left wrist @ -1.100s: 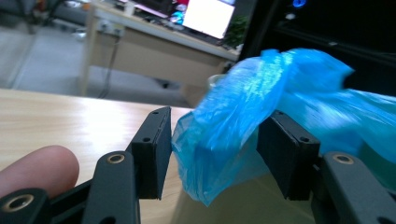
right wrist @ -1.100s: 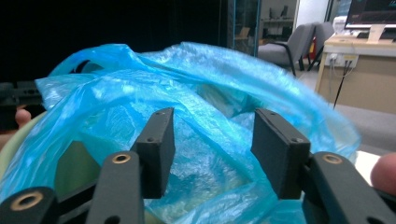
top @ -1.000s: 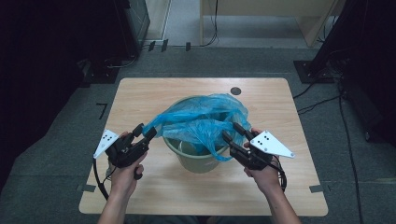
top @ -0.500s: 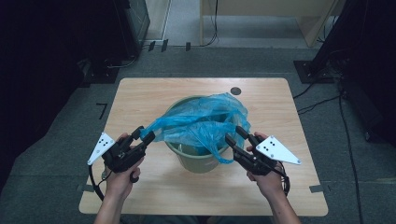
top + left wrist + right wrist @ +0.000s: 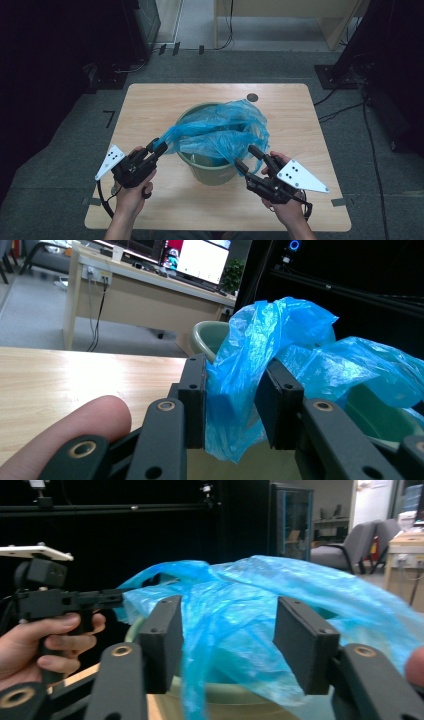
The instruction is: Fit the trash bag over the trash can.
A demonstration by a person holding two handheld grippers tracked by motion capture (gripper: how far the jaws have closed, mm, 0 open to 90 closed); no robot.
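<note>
A green bin [image 5: 210, 172] stands mid-table with a blue plastic bag [image 5: 220, 132] bunched over its mouth. My left gripper [image 5: 159, 147] is at the bin's left rim, and a corner of the bag stretches out to it. In the left gripper view that fold of the bag [image 5: 235, 390] fills the gap in my left gripper [image 5: 235, 405], whose jaws have just been closing and now press on it. My right gripper [image 5: 246, 156] sits just off the bin's right front. Its jaws have just been opening; in the right gripper view bag film [image 5: 250, 595] hangs loosely between them at my right gripper [image 5: 227, 640], untouched by either pad.
The wooden table [image 5: 150, 107] has a small black disc [image 5: 252, 97] near its far edge. Bare board lies on both sides of the bin. Behind the table stand a light wooden desk [image 5: 280, 15] and dark racks, with cables on the grey floor.
The left gripper has narrowed on the bag corner and drawn it out to the left. The right gripper has opened and slid back toward the table's front right, off the bag.
</note>
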